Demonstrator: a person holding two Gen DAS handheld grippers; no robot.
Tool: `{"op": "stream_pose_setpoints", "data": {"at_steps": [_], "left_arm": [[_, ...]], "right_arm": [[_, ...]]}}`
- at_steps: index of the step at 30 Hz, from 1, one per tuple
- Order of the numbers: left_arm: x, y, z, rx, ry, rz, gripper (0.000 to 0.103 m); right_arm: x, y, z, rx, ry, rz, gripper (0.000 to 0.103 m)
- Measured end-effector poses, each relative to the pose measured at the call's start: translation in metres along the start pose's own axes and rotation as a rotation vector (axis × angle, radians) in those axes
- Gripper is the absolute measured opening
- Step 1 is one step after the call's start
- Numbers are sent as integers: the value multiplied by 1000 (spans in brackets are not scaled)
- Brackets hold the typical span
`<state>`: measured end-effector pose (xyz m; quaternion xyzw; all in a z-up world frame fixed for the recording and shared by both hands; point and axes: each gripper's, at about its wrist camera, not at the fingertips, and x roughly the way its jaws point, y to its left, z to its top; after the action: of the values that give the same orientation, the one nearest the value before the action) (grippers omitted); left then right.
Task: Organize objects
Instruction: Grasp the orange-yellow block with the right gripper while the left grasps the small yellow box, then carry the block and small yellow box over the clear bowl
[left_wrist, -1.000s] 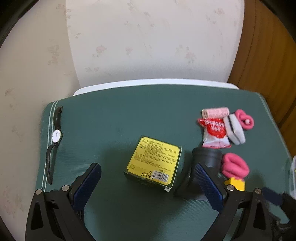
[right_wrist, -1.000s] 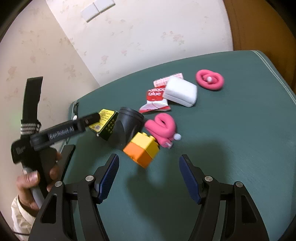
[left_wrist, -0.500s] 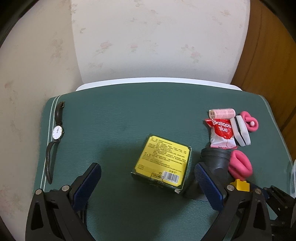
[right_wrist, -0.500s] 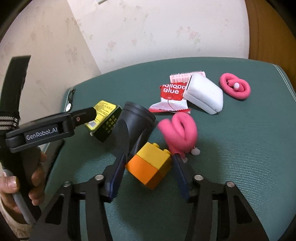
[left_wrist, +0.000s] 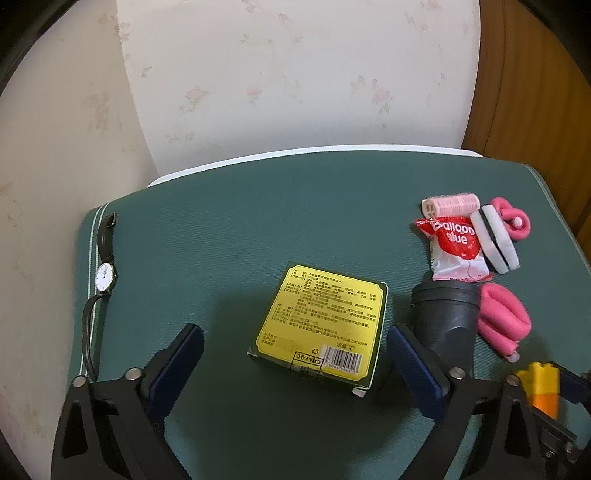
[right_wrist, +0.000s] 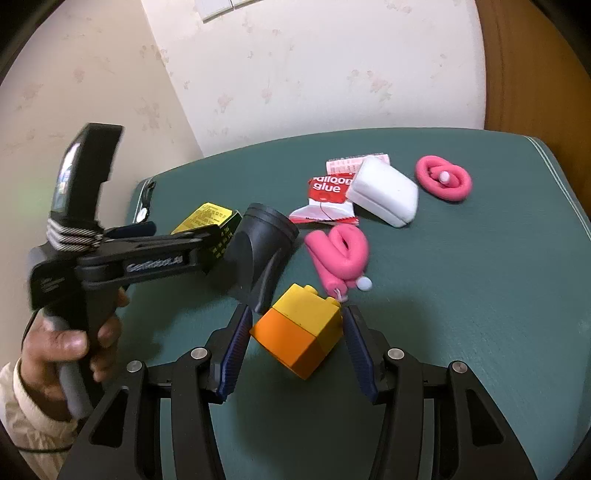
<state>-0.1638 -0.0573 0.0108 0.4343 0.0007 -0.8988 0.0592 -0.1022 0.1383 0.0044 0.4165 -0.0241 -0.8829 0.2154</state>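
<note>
**Right gripper closed on the toy block, left gripper wide over the box**

While the left gripper (left_wrist: 295, 363) hangs above the green mat (left_wrist: 258, 221) with its blue-padded fingers spread far apart and nothing between them, the right gripper (right_wrist: 295, 332) has drawn its fingers in against the two sides of the yellow-and-orange block (right_wrist: 297, 330). The block sits tilted between the ribbed blue pads (right_wrist: 236, 347), yellow half with its studs turned away from the camera and orange half toward it; whether it rests on the mat or is lifted clear cannot be told. In the left wrist view the same block shows at the lower right edge, pinched between dark fingers.

The left gripper is held level, pointing across the mat, its grip clasped in the person's hand (right_wrist: 66, 343) with a pale sleeve at the wrist. Between its open fingers lies a flat cardboard box (left_wrist: 321, 325), dark green at the edges with a glossy yellow label and a barcode.

Just right of the box lies a black plastic funnel-shaped tube (left_wrist: 447, 314), matte and smooth, wide mouth facing away. Beside it is a folded pink foam roller (left_wrist: 502, 325), soft and tubular. Farther back sit a crinkled red-and-white sachet (left_wrist: 456, 247) printed "Balloon glue", a pale pink bristly cylinder (left_wrist: 450, 205), a white sponge block (left_wrist: 496, 240) with a dark band, and a second pink foam roller (left_wrist: 513, 221) coiled in a loop. Well apart, along the mat's left edge, lies a wristwatch (left_wrist: 103, 277) with a white dial and thin dark strap.
</note>
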Motion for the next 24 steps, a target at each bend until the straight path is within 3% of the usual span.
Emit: {"op": "stream_pose_setpoints", "data": {"at_steps": [6, 13, 24], "left_arm": [[16, -2, 0, -7, 45, -22, 73], [15, 0, -1, -25, 25, -31, 72], [-20, -10, 4, -7, -75, -45, 72]], "right_arm": [[-7, -10, -7, 30, -9, 19, 52], [-8, -19, -17, 57, -17, 30, 52], [-41, -42, -30, 118, -65, 11, 52]]}}
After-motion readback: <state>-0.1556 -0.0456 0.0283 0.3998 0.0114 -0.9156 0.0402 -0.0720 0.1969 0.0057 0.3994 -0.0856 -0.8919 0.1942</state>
